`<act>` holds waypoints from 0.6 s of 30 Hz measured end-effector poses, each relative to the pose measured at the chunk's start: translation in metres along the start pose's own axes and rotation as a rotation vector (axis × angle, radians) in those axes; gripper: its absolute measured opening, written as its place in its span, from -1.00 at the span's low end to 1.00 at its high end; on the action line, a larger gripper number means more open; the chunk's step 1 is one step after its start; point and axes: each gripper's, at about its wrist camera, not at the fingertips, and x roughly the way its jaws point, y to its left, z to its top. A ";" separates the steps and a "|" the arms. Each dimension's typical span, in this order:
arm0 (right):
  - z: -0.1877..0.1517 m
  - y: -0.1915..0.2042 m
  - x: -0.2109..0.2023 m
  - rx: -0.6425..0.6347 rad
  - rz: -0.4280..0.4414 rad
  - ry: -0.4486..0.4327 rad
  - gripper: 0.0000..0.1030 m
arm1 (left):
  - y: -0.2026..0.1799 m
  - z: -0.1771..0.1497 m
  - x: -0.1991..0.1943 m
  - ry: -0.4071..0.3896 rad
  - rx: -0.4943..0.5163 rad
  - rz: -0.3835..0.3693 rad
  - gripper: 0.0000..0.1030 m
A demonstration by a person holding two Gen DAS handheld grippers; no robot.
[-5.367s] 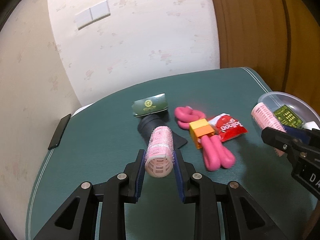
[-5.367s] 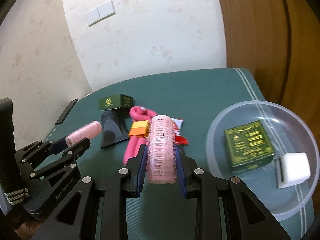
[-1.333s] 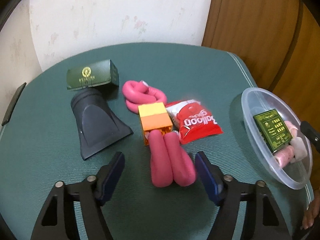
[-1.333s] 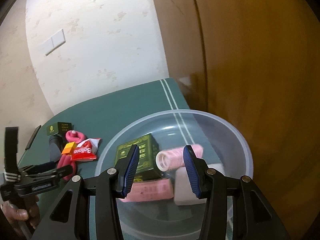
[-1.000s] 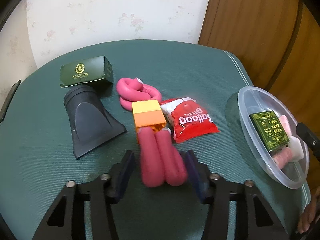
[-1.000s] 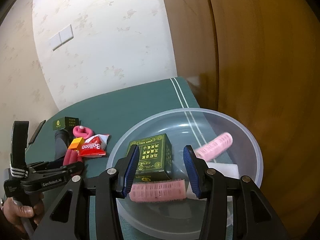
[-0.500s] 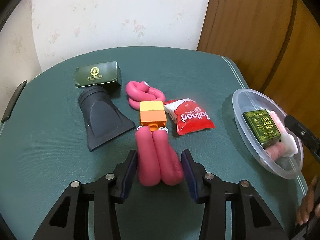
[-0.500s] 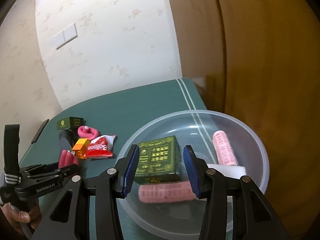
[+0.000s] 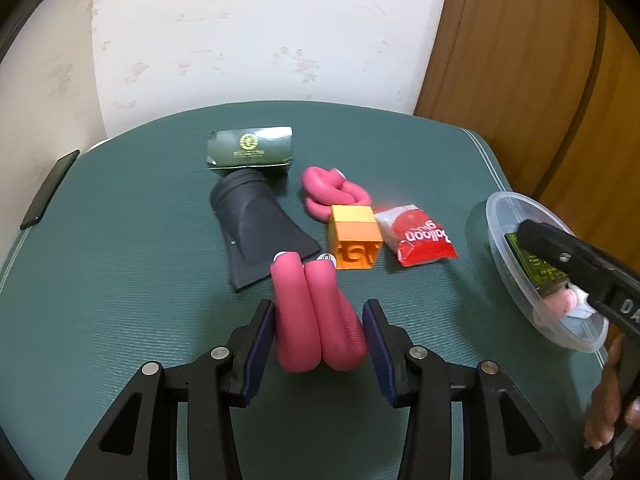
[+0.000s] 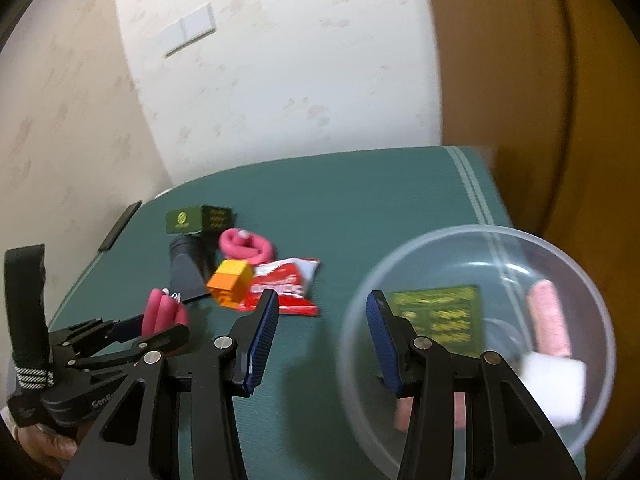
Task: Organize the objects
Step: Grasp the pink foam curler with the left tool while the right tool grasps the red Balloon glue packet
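My left gripper (image 9: 318, 340) is shut on a folded pink foam curler (image 9: 316, 320) and holds it above the green table mat (image 9: 120, 280); it also shows in the right wrist view (image 10: 162, 312). My right gripper (image 10: 320, 332) is open and empty, over the left rim of the clear plastic bowl (image 10: 592, 420). The bowl holds a green box (image 10: 440, 316), a pink hair roller (image 10: 548, 320) and a white block (image 10: 554, 388). On the mat lie a second pink curler (image 9: 332, 194), an orange-yellow block (image 9: 354, 240) and a red Balloon glue packet (image 9: 420, 236).
A black hairdryer nozzle (image 9: 256, 224) and a dark green box (image 9: 250, 152) lie at the back left of the mat. A black phone (image 9: 50, 188) lies at the left edge. A wall and a wooden door stand behind the table.
My left gripper has closed on the folded pink curler and lifted it off the mat. My right gripper has swung left, away from the bowl's middle, still open.
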 end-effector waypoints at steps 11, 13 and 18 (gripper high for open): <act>0.006 0.035 0.052 -0.070 0.023 0.093 -0.08 | 0.009 0.001 -0.008 -0.026 -0.009 0.016 -0.07; 0.007 0.037 0.059 -0.079 0.016 0.103 -0.08 | 0.011 0.001 -0.008 -0.026 -0.015 0.016 -0.07; 0.010 0.042 0.079 -0.104 -0.019 0.133 -0.08 | 0.013 0.001 -0.010 -0.028 -0.019 0.015 -0.07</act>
